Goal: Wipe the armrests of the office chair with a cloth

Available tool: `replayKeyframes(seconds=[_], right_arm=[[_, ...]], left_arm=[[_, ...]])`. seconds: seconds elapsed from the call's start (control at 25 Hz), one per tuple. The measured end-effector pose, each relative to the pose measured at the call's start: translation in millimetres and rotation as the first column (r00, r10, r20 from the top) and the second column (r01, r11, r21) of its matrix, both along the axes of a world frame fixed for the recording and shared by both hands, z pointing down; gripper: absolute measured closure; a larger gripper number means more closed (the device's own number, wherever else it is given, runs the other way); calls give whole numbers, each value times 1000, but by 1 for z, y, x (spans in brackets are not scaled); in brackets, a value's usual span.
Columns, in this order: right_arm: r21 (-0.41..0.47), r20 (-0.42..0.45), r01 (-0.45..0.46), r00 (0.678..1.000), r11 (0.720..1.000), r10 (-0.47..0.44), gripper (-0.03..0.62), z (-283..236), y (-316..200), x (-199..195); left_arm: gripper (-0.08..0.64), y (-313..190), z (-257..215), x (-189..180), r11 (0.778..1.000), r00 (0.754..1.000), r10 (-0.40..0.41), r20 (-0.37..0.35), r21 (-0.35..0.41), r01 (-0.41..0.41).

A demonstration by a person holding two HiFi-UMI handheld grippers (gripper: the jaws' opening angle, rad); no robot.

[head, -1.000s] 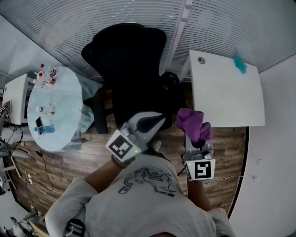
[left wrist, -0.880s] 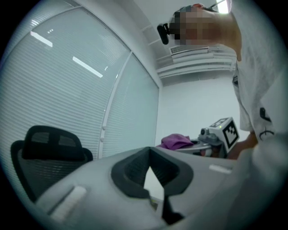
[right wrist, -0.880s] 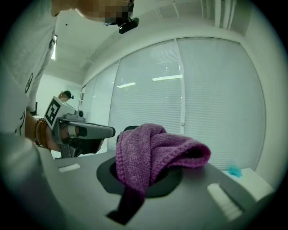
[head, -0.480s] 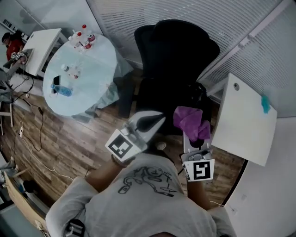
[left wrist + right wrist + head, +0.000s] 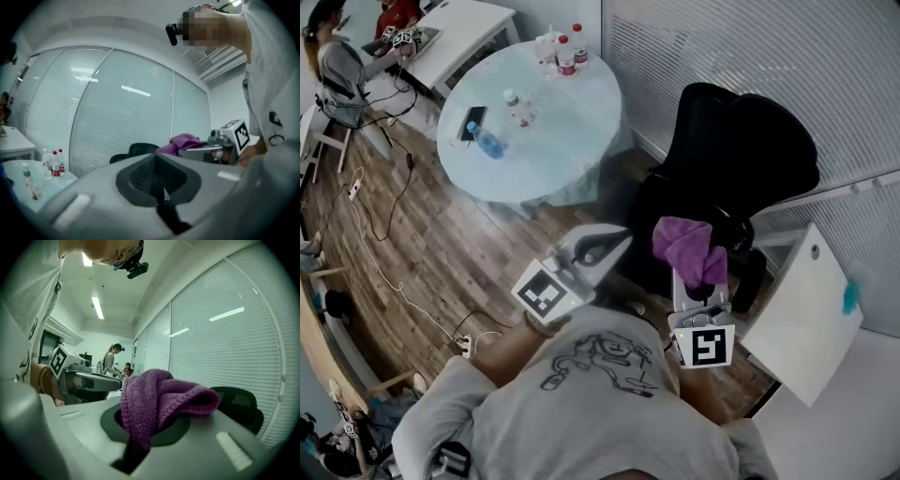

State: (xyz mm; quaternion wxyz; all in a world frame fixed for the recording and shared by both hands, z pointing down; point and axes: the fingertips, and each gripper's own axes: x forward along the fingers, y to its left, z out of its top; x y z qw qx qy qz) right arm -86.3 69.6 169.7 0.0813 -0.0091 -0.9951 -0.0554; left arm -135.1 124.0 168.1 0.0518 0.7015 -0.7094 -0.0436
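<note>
So the right gripper (image 5: 700, 277) is clamped on a purple cloth (image 5: 686, 247), which bunches up out of the jaws and flops over the top, just right of the middle of the head view. The left gripper (image 5: 619, 242) sits beside it near the centre, jaws pressed together with nothing between them. Neither gripper is touching the black office chair (image 5: 741, 155), which is in the upper right of the frame, right past the cloth. I can't really pick out its armrests against all that black. There's a round table (image 5: 553, 141) with some bottles (image 5: 565, 49) up top left of centre, and a white desk (image 5: 797, 328) at the lower right.
</note>
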Motion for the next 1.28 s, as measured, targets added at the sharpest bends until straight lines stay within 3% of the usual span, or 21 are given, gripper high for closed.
replayKeyframes(seconds=[0.32, 0.64, 0.96, 1.12, 1.28], right_arm=[[8, 19, 90, 996, 996, -91, 561, 5, 36, -78], [-3, 23, 105, 994, 994, -105, 561, -11, 53, -102], [2, -26, 152, 988, 988, -152, 561, 7, 48, -104], [-44, -17, 147, 989, 988, -148, 561, 9, 46, -106], [-67, -69, 163, 983, 984, -168, 561, 32, 44, -106]], left_arm=[[560, 31, 4, -67, 997, 997, -76, 15, 20, 76], [560, 47, -8, -84, 996, 996, -88, 31, 26, 87], [560, 41, 4, -86, 993, 993, -119, 0, 19, 119], [560, 38, 17, -86, 992, 992, -127, -26, -16, 127], [560, 35, 40, -90, 988, 987, -147, -69, -49, 144]])
